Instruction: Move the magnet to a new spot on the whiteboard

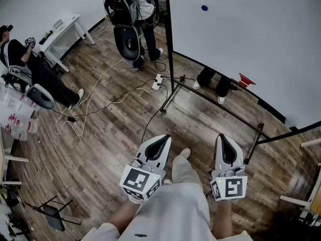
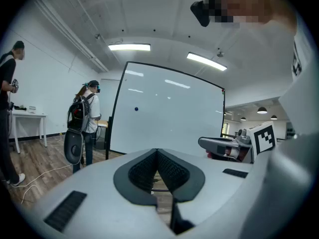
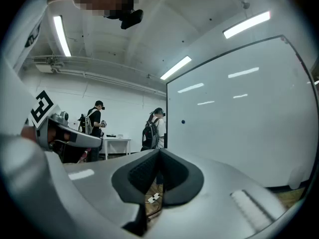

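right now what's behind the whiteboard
Beneath the whiteboard's lower edge, a person's dark legs and white shoes show behind it. The board covers the rest of that person.

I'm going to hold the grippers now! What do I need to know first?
Left gripper: jaws shut, empty.
Right gripper: jaws shut, empty.
Both are held low, well short of the whiteboard.
The blue magnet sits on the board near its left edge, untouched.
Done: nothing yet.
Left: walk up, grip the magnet, stick it on a new spot.
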The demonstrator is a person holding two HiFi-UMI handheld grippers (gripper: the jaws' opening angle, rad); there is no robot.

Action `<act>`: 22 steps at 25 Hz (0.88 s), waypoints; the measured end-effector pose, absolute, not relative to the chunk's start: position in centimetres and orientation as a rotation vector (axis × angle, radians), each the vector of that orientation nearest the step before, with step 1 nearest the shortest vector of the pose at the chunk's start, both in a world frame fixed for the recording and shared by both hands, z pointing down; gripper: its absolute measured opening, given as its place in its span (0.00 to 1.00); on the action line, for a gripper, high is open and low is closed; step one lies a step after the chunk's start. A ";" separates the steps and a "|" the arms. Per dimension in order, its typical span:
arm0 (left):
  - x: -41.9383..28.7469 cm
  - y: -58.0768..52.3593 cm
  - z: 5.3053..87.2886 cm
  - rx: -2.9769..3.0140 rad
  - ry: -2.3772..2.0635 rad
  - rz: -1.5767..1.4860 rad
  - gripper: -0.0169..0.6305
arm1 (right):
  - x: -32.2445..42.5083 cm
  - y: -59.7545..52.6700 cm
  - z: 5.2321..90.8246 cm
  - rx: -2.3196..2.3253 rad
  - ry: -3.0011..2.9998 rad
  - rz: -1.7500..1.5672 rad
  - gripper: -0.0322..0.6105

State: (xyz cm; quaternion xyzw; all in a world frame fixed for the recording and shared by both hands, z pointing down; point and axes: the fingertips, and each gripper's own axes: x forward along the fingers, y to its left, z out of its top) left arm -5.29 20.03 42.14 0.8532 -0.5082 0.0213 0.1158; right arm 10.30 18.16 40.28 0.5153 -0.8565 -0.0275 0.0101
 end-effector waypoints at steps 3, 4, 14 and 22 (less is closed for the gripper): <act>-6.7 25.6 41.9 2.465 -1.511 0.085 0.04 | 10.5 23.6 40.5 1.609 -2.672 -0.011 0.06; -6.9 27.1 41.6 2.460 -1.520 0.082 0.04 | 10.8 25.0 40.5 1.608 -2.667 0.002 0.06; -6.2 31.4 39.0 2.430 -1.633 0.007 0.04 | 13.5 28.2 38.7 1.585 -2.722 -0.024 0.06; -0.7 29.0 38.6 2.454 -1.614 0.056 0.04 | 17.9 25.4 38.6 1.596 -2.730 -0.007 0.06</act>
